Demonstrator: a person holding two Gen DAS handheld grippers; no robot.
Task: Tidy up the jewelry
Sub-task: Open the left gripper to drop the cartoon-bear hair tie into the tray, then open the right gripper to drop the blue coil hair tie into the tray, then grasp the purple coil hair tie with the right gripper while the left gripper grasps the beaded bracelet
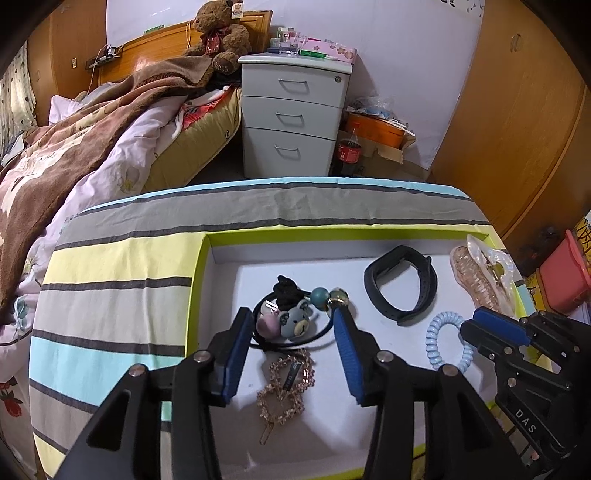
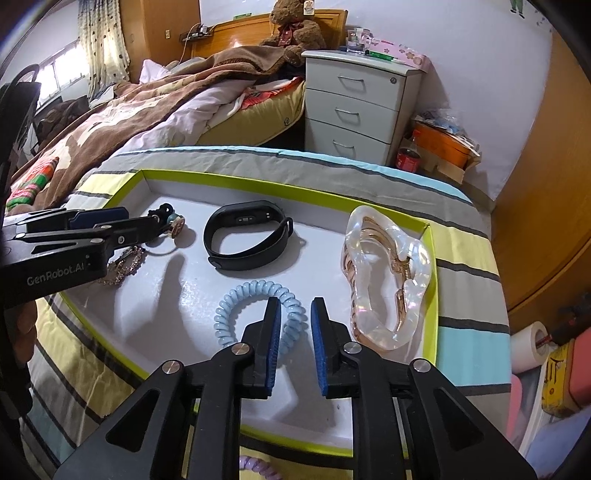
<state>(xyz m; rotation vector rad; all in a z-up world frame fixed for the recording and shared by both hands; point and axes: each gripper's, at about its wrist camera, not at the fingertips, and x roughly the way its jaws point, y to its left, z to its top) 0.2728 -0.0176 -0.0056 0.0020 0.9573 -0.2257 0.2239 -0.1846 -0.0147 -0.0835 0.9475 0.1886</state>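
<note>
Five pieces already lie in the tray (image 2: 430, 258); both claws, left claw (image 1: 291, 325) and right claw (image 2: 295, 314), hang spread and empty; a purple coil tie (image 2: 256, 467), seemingly outside, remains.

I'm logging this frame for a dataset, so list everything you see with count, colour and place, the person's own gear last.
shallow cardboard tray: one, white with lime rim, on the striped cloth
striped cloth: one, yellow, grey and blue, under the tray
black wristband: one, tray middle
clear hair clip: one, gold spring, tray's right end
blue coil hair tie: one, near the right claw
black hair ties with bear and bead charms: a cluster, between the left claw's fingers
gold rhinestone barrette: one, below that cluster
white drawer cabinet: one, beside the bed
brown teddy bear: one, at the headboard
left claw: open
right claw: open
</note>
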